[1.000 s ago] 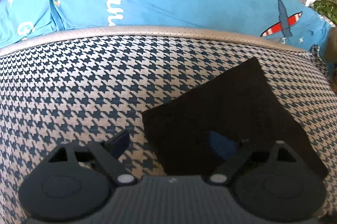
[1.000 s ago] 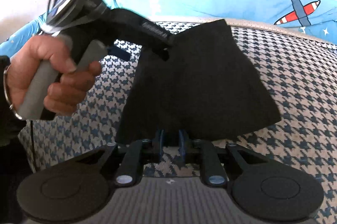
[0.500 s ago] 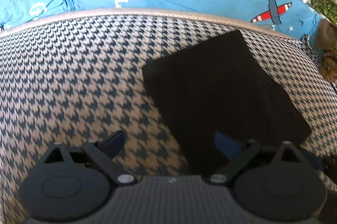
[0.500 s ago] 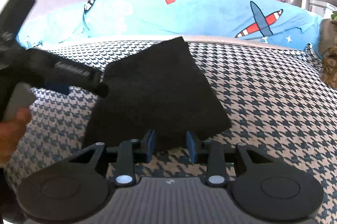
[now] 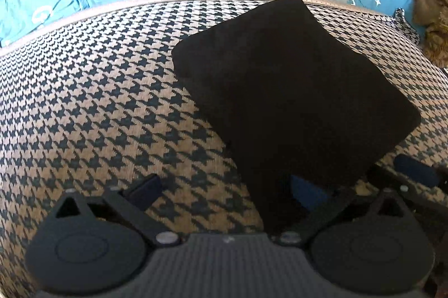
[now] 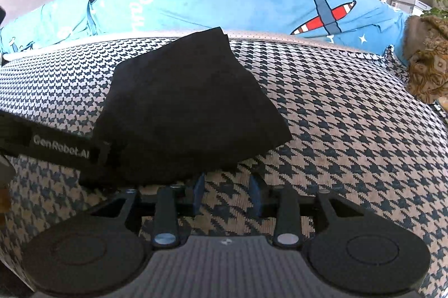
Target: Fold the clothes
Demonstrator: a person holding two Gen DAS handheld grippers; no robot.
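Observation:
A black garment [image 5: 288, 91] lies folded into a flat rectangle on the houndstooth cushion [image 5: 92, 107]; it also shows in the right wrist view [image 6: 184, 113]. My left gripper [image 5: 224, 191] is open wide, its right finger [image 5: 305, 191] at the garment's near edge, its left finger on bare cushion. My right gripper [image 6: 228, 190] is open and empty, just in front of the garment's near right edge, holding nothing. The left gripper's body [image 6: 56, 147] enters the right wrist view from the left, beside the garment.
A blue printed cover [image 6: 238, 4] with a plane motif lies behind the cushion. A brown patterned cloth [image 6: 428, 63] sits at the far right. Chairs and a fridge stand in the room beyond. The right gripper's finger [image 5: 414, 169] shows at the left view's right edge.
The right gripper has opened and let go of the garment, which now lies flat. Both grippers have drawn back toward me, and the left one has pulled off the cloth.

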